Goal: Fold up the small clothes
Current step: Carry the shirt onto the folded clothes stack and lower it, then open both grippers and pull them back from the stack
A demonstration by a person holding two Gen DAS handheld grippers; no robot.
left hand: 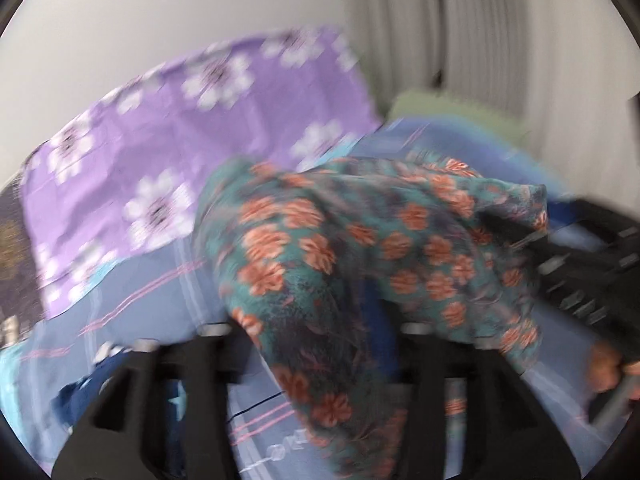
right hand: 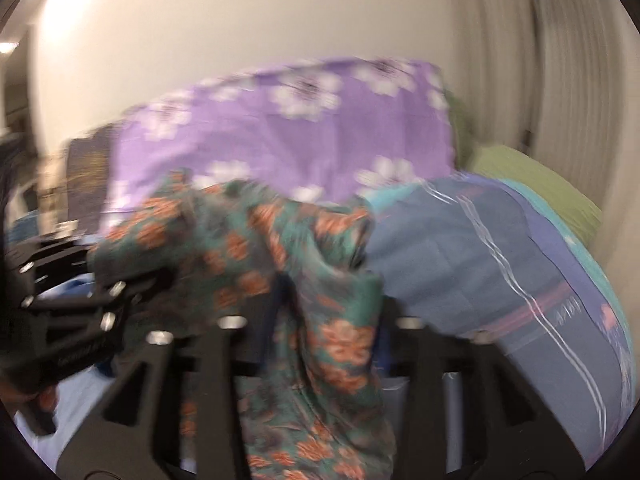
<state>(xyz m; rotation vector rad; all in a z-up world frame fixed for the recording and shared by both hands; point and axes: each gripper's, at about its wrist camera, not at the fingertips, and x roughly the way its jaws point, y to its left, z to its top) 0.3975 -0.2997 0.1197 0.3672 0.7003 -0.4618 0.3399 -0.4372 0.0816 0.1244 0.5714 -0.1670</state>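
Observation:
A teal garment with orange flowers [left hand: 340, 248] hangs bunched over a bed, blurred by motion. Its lower fold drops between the fingers of my left gripper [left hand: 316, 328], whose jaws stand wide apart with gaps beside the cloth, so it is open. At the right of the left wrist view, the right gripper [left hand: 532, 240] reaches the garment's far corner. In the right wrist view the same garment [right hand: 340, 344] falls between the spread fingers of my right gripper [right hand: 320, 322], which is open too. The left gripper [right hand: 132, 284] shows at the left, at the cloth's edge.
The bed has a blue striped sheet [left hand: 160, 304] [right hand: 500, 264]. A purple pillow with white flowers [left hand: 168, 152] [right hand: 300, 136] and a green pillow [right hand: 532, 184] lie at the back by the wall. A dark blue cloth [left hand: 80, 396] lies near left. A hand [left hand: 608, 368] holds the right gripper.

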